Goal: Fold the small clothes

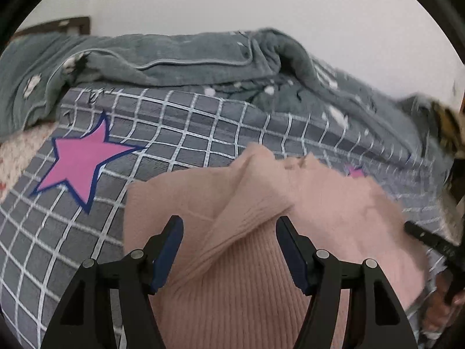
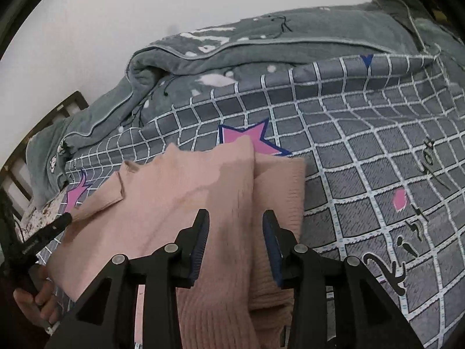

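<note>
A grey checked bedsheet [image 1: 203,122] with pink stars [image 1: 81,163] lies beneath a rumpled grey blanket [image 1: 180,55].

A pink ribbed knit sweater [image 1: 221,276] lies on the bed, over a grey sheet with a white grid. In the left wrist view a long ribbed band, probably a sleeve, though blur makes it hard to be sure, runs diagonally across the body toward the far edge, where the fabric bunches into a raised fold. In the right wrist view the sweater [image 2: 180,203] shows the same band running away down its middle, with a second layer lying flat beside it, its edge straight and squared. The far left corner is turned over into a small flap.
</note>
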